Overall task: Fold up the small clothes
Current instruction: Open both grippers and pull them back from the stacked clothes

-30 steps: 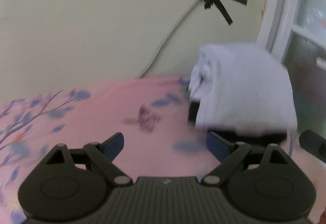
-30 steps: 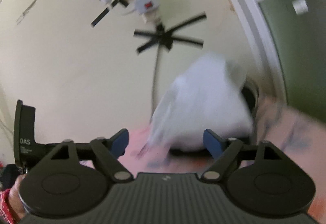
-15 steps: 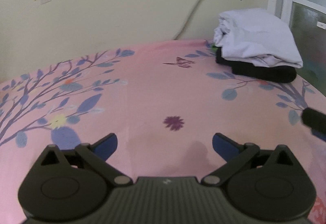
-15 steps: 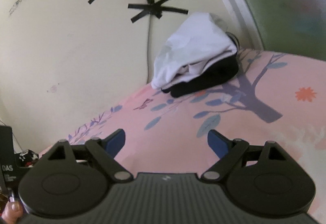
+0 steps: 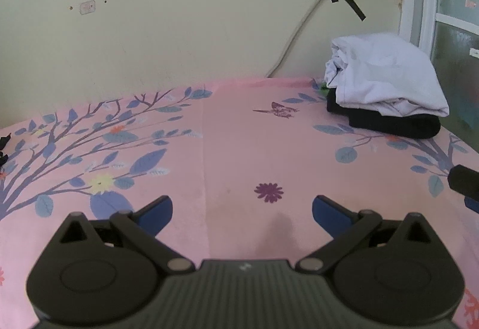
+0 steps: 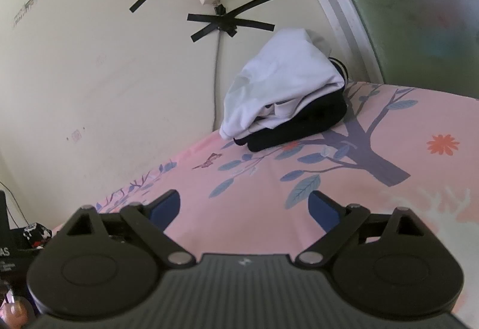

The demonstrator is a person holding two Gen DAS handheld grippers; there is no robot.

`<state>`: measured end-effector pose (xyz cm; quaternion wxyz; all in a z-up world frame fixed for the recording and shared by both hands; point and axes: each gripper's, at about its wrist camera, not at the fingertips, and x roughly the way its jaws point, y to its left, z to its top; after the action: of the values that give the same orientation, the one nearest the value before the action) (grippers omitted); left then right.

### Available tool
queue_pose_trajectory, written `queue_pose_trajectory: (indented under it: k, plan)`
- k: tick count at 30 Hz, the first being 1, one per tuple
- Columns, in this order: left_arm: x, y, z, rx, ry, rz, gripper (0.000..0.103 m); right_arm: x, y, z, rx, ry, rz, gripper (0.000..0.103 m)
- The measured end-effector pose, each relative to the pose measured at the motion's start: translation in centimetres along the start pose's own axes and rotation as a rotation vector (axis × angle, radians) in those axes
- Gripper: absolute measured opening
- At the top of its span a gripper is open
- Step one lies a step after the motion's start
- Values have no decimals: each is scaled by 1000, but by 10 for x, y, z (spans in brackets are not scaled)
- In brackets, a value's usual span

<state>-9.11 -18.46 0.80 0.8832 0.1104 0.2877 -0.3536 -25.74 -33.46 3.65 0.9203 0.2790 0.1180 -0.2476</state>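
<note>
both grippers are released and hold nothing. the left gripper [image 5: 241, 211] has its blue fingers wide apart over the pink floral sheet [image 5: 239, 149], and its jaws have just been opening, with only bare sheet between them. the right gripper [image 6: 244, 206] also stands wide open over the sheet, nothing between its fingers.

the task's things are at the far corner of the bed, near the wall and the window frame [image 5: 419, 0]: a folded white garment [image 5: 386, 77] lies on top of a folded black garment [image 5: 395, 122], as one small stack, well apart from both grippers.

in my judgement this stack is finished and the step in hand is to go for the next piece of clothing. to do it well, keep the jaws open as they are, leave the stack untouched (the white piece sits a little loose on the left edge and could slide), and bring the next garment to the free middle of the sheet, flat, before the first fold.

what is hard to see: no unfolded garment is visible in either view, so i cannot tell where the next one is or whether any is left. at the low left of the right wrist view something dark with a pattern [image 6: 37, 234] is cut off by the gripper body; it may be cloth, i cannot say. the rear side of the stack is hidden.
</note>
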Motion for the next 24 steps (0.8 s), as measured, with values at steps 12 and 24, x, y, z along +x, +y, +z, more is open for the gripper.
queue_pose_trajectory:
  k: [12, 24]
  plan:
    - [-10, -1, 0, 23, -20, -23, 103, 2, 3, 0, -12, 4, -17, 88]
    - [-16, -9, 0, 73, -35, -71, 103, 3, 2, 0, -17, 9, -18, 88]
